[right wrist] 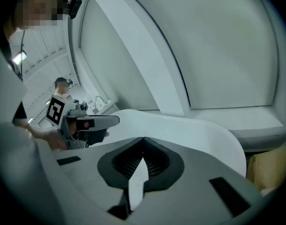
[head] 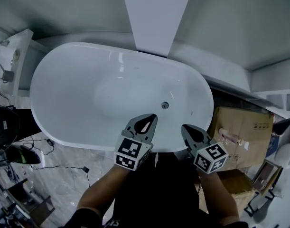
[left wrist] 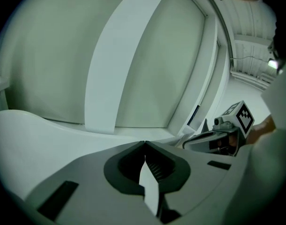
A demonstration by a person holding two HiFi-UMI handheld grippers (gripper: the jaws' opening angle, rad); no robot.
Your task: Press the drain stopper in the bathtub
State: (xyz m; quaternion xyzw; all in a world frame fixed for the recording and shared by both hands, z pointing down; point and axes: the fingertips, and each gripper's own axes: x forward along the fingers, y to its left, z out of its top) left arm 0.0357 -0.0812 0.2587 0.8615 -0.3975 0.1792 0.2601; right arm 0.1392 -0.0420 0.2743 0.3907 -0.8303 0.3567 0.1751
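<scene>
A white oval bathtub (head: 64, 122) fills the middle of the head view. Its round metal drain stopper (head: 165, 105) sits in the tub floor toward the right end. My left gripper (head: 153, 116) hangs over the near rim, a little below and left of the stopper, with its jaws shut on nothing. My right gripper (head: 183, 127) is just right of it, also over the near rim, shut and empty. In the left gripper view the jaw tips (left wrist: 145, 142) meet above the tub rim (left wrist: 35, 130). The right gripper view shows its tips (right wrist: 143, 138) closed over the rim (right wrist: 194, 130). Neither gripper view shows the stopper.
A white slanted panel (head: 154, 13) rises behind the tub. Cardboard boxes (head: 242, 127) stand at the right end of the tub. Cables (head: 64, 163) lie on the marble floor at the lower left, beside dark equipment (head: 4, 127). A white fixture (head: 12, 61) stands at far left.
</scene>
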